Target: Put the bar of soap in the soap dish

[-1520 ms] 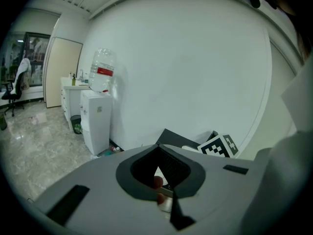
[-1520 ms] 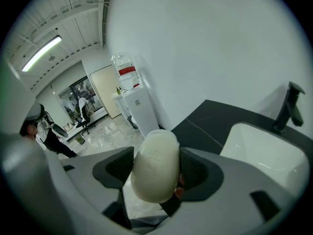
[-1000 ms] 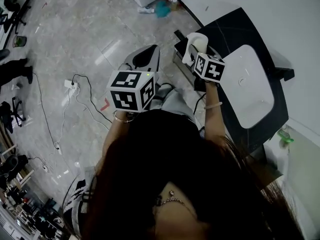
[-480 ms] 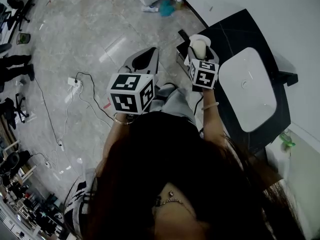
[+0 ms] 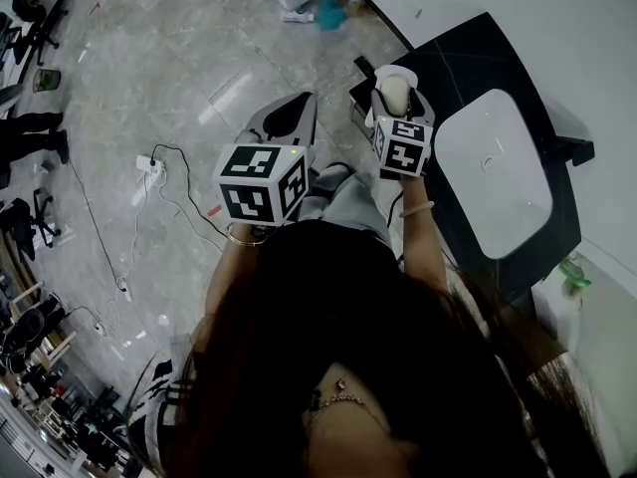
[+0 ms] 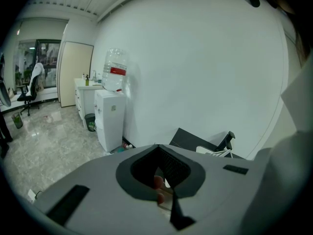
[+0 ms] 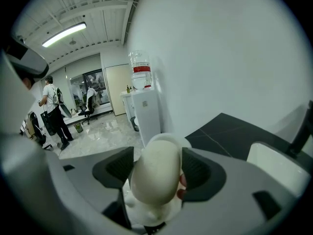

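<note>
The bar of soap [image 7: 154, 176] is squeezed between the two jaws of the right gripper [image 7: 156, 166]. The claw is closed on it, one jaw on each side. The soap is pale and round at the ends. It sits right at the white soap dish [image 7: 167, 139], whose rim peeks out behind it. I cannot tell if they touch. The dish is at the edge of the black counter [image 5: 468, 58], near the white sink [image 5: 498, 167]. The left gripper [image 6: 159, 154] is closed and holds nothing, out over the floor.
</note>
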`<action>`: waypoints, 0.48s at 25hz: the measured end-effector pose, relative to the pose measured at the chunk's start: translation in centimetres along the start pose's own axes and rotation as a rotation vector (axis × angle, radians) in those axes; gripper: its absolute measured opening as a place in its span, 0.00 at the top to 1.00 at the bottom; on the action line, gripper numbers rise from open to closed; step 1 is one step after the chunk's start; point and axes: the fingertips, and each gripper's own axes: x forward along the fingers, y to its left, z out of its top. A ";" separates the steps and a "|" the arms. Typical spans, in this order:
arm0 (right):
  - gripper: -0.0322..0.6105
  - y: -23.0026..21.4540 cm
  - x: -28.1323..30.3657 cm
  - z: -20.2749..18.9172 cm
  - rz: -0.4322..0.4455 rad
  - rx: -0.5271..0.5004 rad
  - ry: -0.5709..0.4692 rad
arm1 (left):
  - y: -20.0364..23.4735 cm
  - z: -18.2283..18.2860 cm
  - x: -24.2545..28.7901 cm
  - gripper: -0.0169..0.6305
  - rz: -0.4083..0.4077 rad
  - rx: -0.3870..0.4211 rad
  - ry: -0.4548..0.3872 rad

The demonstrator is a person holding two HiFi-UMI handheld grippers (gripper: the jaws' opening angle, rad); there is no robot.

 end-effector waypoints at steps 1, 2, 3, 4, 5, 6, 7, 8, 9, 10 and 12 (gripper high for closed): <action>0.47 -0.1 -0.1 0.1 -0.001 0.003 -0.001 | -0.1 0.0 0.0 0.98 -0.004 0.001 0.000; 0.47 -0.2 -0.2 0.2 -0.003 0.004 -0.003 | -0.2 0.0 0.1 0.98 -0.008 0.003 -0.001; 0.47 -0.3 -0.4 0.3 -0.005 0.005 -0.005 | -0.4 0.0 0.1 0.98 -0.013 0.004 -0.002; 0.47 -0.4 -0.6 0.5 -0.005 0.007 -0.008 | -0.6 0.0 0.2 0.98 -0.018 0.006 -0.003; 0.47 -0.5 -0.8 0.6 -0.006 0.009 -0.013 | -0.7 0.0 0.2 0.98 -0.023 0.008 -0.004; 0.47 -0.5 -1.1 0.9 -0.008 0.010 -0.020 | -0.9 0.0 0.2 0.98 -0.028 0.009 -0.005; 0.47 -0.6 -1.5 1.2 -0.012 0.012 -0.030 | -1.0 0.0 0.2 0.98 -0.033 0.010 -0.006; 0.47 -0.7 -1.8 1.5 -0.017 0.015 -0.040 | -1.2 0.0 0.3 0.98 -0.039 0.012 -0.006; 0.47 -0.8 -2.3 1.9 -0.024 0.020 -0.050 | -1.3 0.0 0.3 0.98 -0.046 0.013 -0.007; 0.47 -1.0 -2.7 2.2 -0.031 0.027 -0.059 | -1.5 0.1 0.4 0.98 -0.055 0.016 -0.009; 0.47 -1.4 -3.6 2.7 -0.042 0.046 -0.065 | -2.1 0.1 0.6 0.98 -0.077 0.024 -0.010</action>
